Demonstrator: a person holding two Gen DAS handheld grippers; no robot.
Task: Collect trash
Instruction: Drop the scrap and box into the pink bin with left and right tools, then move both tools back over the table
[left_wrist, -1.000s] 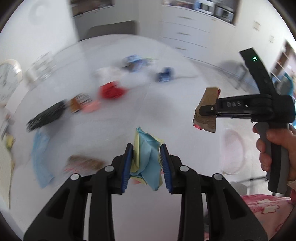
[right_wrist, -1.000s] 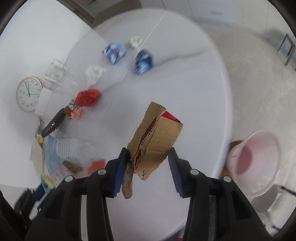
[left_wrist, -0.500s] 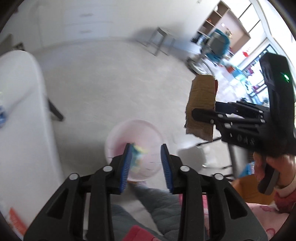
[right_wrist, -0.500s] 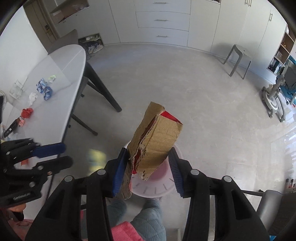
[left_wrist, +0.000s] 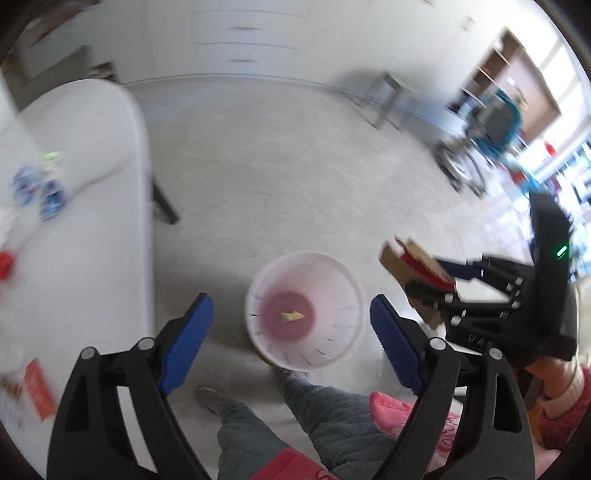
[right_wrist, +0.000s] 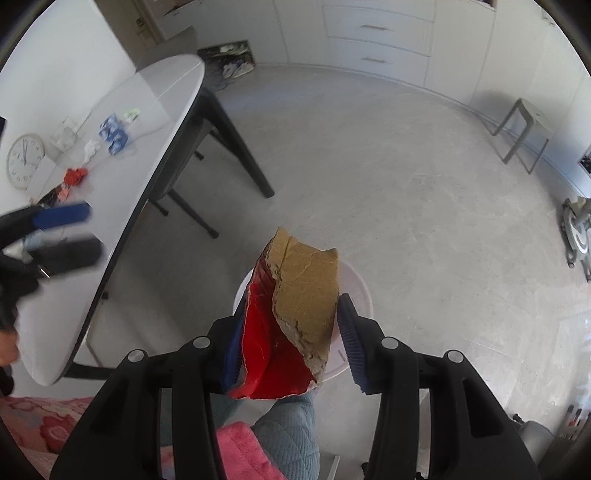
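Observation:
A white bin with a pink bottom stands on the floor beside the table. A small yellow scrap lies in it. My left gripper hangs above the bin, its jaws opening wide with nothing between them; it also shows at the left of the right wrist view. My right gripper is over the bin rim. Its jaws are opening around a torn brown cardboard piece with a red inner face, which still touches both pads. The same cardboard piece shows in the left wrist view.
The white table at the left carries blue wrappers, a red crumpled paper, a white wad and a clock. The person's legs are next to the bin. A stool stands far right.
Both grippers swung from over the table to over the bin. The left jaws spread and the blue-yellow paper left them. The right jaws widened and the cardboard unfolded.

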